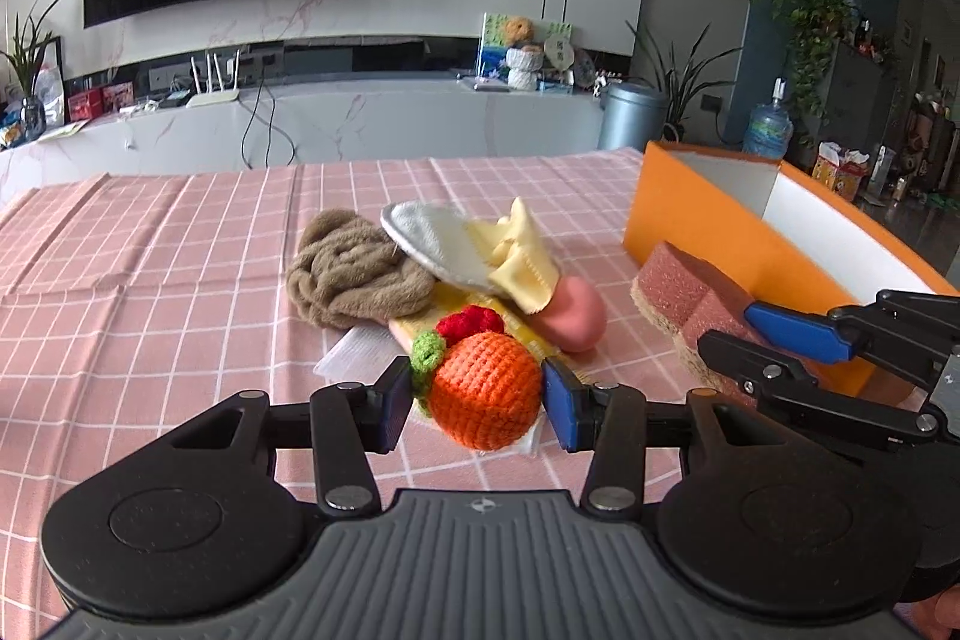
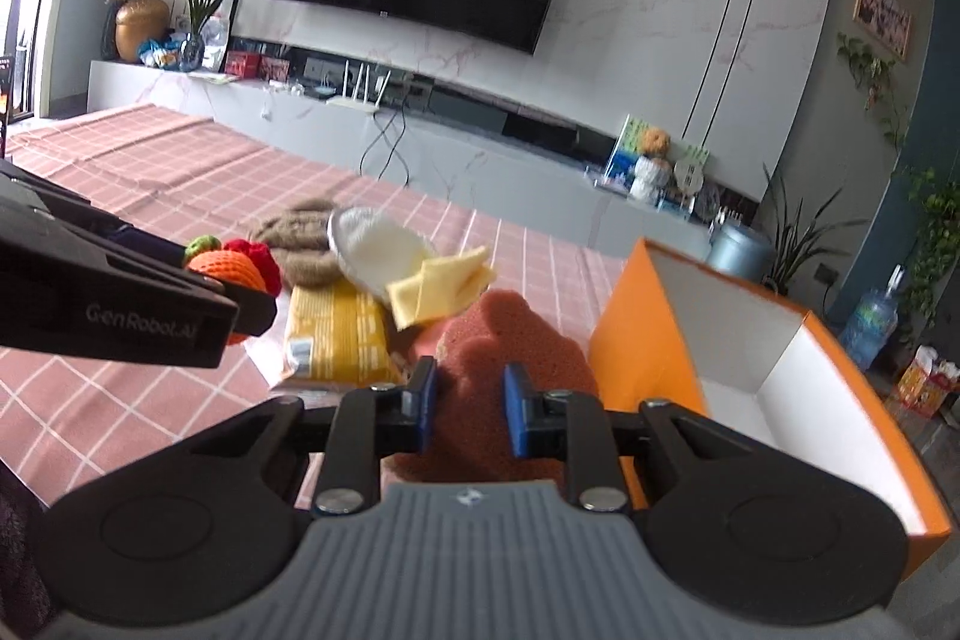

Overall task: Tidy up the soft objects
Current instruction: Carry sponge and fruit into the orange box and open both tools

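Note:
My left gripper is shut on an orange crocheted ball with a green leaf and a red knit piece, held just above the pink checked cloth. My right gripper is shut on a pink sponge beside the orange box. In the left wrist view the right gripper and the pink sponge sit at the right. A pile lies behind: a brown towel, a grey-white pad, a yellow cloth, a pink soft piece and a yellow packet.
The orange box has white inner walls and stands open at the table's right edge. The pink checked tablecloth covers the table. A white TV bench with a router and cables runs behind the table.

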Tool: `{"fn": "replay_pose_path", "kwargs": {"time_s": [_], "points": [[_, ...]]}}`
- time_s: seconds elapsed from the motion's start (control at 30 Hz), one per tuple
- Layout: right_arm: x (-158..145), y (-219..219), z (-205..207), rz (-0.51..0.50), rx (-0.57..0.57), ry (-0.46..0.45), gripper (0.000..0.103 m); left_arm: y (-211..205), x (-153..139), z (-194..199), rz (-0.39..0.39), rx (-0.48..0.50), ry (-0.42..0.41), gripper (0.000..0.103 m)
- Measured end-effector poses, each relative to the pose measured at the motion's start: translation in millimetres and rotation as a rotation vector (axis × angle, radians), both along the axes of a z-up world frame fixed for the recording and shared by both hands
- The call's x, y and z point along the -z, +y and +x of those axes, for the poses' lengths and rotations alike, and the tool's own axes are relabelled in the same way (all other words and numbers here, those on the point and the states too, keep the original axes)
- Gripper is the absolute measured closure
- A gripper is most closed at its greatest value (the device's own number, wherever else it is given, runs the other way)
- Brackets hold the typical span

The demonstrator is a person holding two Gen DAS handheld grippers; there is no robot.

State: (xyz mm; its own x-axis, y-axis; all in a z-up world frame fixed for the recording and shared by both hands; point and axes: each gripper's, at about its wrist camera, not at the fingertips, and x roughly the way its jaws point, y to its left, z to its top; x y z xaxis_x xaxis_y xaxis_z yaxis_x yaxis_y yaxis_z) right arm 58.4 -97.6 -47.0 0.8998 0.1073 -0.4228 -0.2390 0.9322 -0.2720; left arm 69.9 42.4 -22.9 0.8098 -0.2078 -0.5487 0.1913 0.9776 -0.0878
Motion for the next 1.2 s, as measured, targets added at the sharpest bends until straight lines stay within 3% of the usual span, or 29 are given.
{"fn": "replay_pose_path", "kwargs": {"time_s": [0.3, 0.6, 0.77, 0.97, 1.2], "points": [[-45.4, -23.4, -10.4, 0.004, -0.051, -0.1, 0.081, -18.4, -30.2, -4.3, -0.022, 0.072, -0.073, 0.051], [-84.0, -89.7, 4.3, 0.032, -0.049, -0.057, 0.081, -65.2, -59.7, 14.5, -0.055, 0.274, -0.116, 0.051], [-95.6, -129.4, 18.6, 0.038, -0.054, -0.023, 0.081, -95.7, -67.1, 42.3, -0.113, 0.407, -0.067, 0.051], [-90.5, -161.5, 41.9, -0.052, -0.078, 0.016, 0.081, -137.0, -67.4, 77.1, -0.033, 0.534, -0.042, 0.051], [-74.3, -191.9, 87.5, -0.067, -0.093, 0.127, 0.081, -182.4, -58.2, 112.2, 0.107, 0.648, 0.007, 0.051]]}}
